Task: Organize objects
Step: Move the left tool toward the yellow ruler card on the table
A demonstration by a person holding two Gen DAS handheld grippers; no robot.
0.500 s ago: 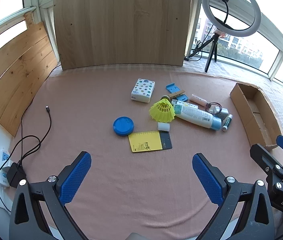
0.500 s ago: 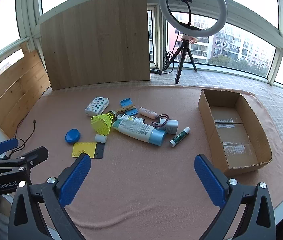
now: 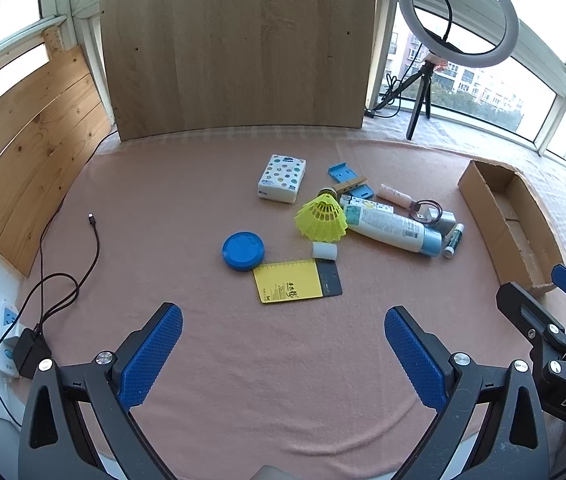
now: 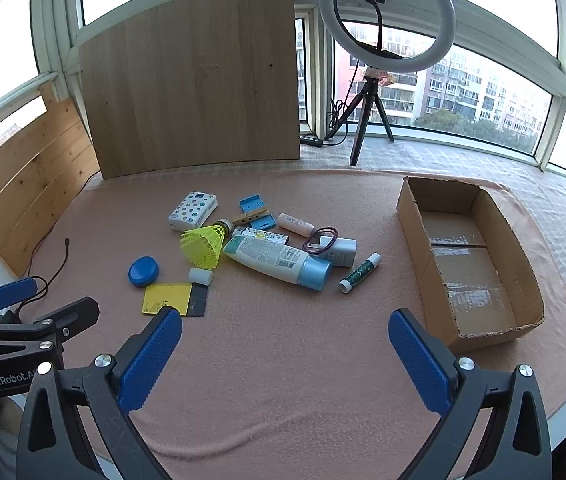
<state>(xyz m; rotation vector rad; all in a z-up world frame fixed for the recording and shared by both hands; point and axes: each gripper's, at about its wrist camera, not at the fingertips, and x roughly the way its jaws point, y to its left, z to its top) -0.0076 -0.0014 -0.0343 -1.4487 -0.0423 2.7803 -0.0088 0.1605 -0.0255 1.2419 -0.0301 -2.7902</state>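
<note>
Nothing has shifted since half a second ago. Both the left gripper (image 3: 283, 354) and right gripper (image 4: 285, 356) hang released, holding nothing, over the near cloth. The clutter around the yellow shuttlecock (image 4: 203, 246) lies farther off, left of the cardboard box (image 4: 523, 280).

The desk (image 4: 283, 360) is covered by a pink cloth. Behind it, a pale wooden board (image 4: 195, 80) is leaned against the window frames, and a pine plank panel (image 3: 31, 152) is set along the left side. Daylight is let in through curved windows (image 4: 483, 92), beyond which apartment blocks are seen. A ring light (image 4: 387, 16) is mounted on a tripod by the glass
</note>
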